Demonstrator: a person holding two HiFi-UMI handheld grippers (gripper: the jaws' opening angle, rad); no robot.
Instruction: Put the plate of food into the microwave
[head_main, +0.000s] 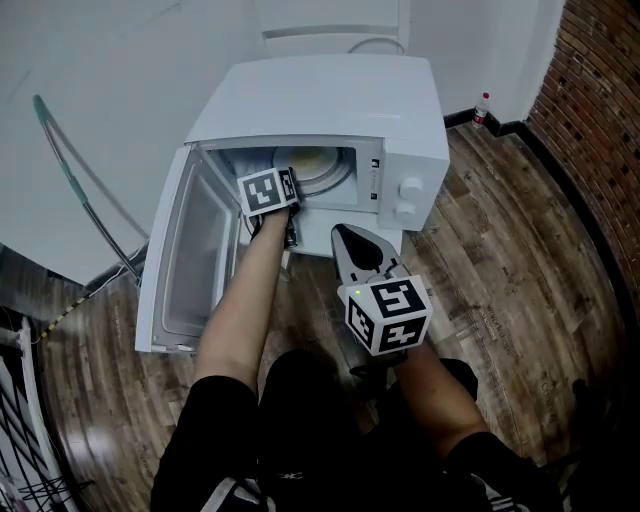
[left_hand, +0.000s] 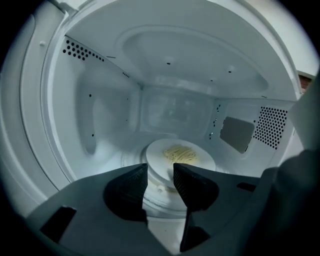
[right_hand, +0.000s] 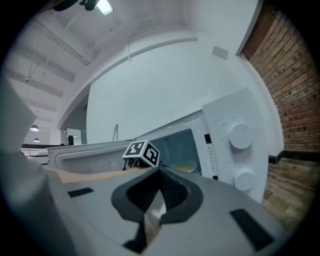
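Observation:
The white microwave (head_main: 400, 110) sits on the wooden floor with its door (head_main: 180, 260) swung wide to the left. A white plate of pale noodles (left_hand: 182, 156) rests on the turntable inside; the head view shows that plate (head_main: 312, 163) deep in the cavity. My left gripper (left_hand: 160, 176) is at the mouth of the cavity, jaws apart, the plate's near rim showing in the gap, pads clear of it. In the head view the left gripper (head_main: 290, 185) is at the oven opening. My right gripper (head_main: 342, 233) hovers in front of the microwave, shut and empty (right_hand: 159, 175).
Two round knobs (head_main: 408, 187) sit on the microwave's right panel. A brick wall (head_main: 590, 120) runs along the right, with a small bottle (head_main: 483, 107) at its base. A thin curved rod (head_main: 80, 170) and a wire rack (head_main: 20, 420) stand at the left.

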